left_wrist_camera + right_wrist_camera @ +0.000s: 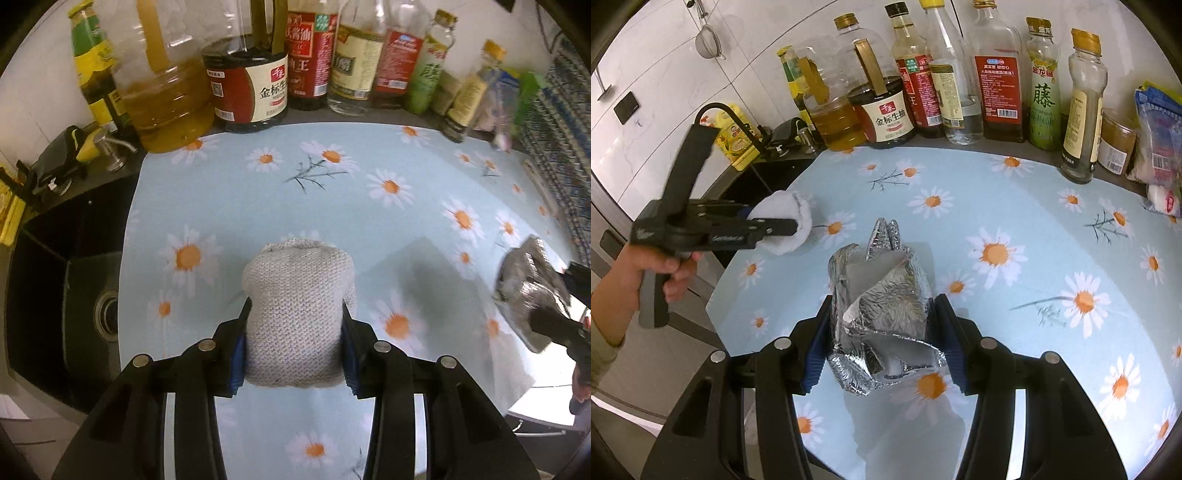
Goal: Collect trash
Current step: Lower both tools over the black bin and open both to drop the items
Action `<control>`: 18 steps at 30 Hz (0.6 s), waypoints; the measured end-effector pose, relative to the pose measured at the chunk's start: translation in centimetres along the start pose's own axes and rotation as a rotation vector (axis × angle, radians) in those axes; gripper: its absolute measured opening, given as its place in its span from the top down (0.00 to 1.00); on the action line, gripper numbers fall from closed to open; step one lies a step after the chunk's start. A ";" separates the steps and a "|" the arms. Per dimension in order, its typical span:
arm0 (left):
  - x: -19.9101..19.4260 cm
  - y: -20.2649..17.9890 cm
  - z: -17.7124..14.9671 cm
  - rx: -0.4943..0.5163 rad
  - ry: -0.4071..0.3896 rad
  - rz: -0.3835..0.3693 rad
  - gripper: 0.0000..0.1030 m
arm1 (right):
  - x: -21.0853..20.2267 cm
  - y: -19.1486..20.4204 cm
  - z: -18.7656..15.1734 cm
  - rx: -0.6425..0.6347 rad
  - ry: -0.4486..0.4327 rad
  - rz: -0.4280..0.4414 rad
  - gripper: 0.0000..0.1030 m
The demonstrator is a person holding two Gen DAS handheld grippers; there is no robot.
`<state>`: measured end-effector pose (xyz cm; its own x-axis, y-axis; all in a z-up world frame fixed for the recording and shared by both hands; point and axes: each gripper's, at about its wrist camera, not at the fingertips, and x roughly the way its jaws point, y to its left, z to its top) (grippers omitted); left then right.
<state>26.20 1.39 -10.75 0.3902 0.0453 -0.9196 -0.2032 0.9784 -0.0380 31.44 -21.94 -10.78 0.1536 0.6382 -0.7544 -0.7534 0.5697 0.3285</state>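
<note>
Foil wrapper (882, 314), crumpled, sits clenched in the right gripper (882, 332) jaws at lower centre, above the daisy-print counter (1034, 221); the left gripper (295, 339) jaws clamp a knitted cloth (297, 317); both pieces appear collected, no bin in view, so disposal seemingly remains.

You get even, fairly bright indoor light from above in both views, with soft shadows lying on the cloth (236, 192) just beyond the knit wad (295, 314) and under the foil (882, 306), and small glints on the foil's creases and the bottles (1001, 74). The fisheye bends the counter edge and leans the bottles outward, and black vignette cuts every corner. Your sharpest area is the centre; in the left view the right gripper (554, 314) and the bag (517, 92) at the right edge are smeared by motion blur, and in the right view the left gripper (775, 225) looks slightly soft
</note>
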 end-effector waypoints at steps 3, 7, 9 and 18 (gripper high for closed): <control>-1.6 -0.1 -1.6 -0.005 -0.023 -0.024 0.62 | -0.3 1.5 -0.7 -0.004 -0.001 -0.012 0.48; -3.6 -0.1 -4.3 -0.010 -0.040 -0.055 0.62 | -0.4 3.7 -1.9 -0.009 0.002 -0.021 0.47; -4.4 0.0 -5.9 -0.011 -0.039 -0.069 0.62 | -0.3 4.6 -2.4 -0.010 0.004 -0.019 0.47; -6.9 1.1 -11.7 -0.035 -0.040 -0.106 0.62 | -0.1 9.7 -5.7 -0.021 0.023 -0.011 0.47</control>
<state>12.83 -0.24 -9.04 0.4469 -0.0493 -0.8932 -0.1897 0.9706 -0.1484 20.50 -19.44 -10.75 0.1476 0.6197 -0.7709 -0.7647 0.5657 0.3084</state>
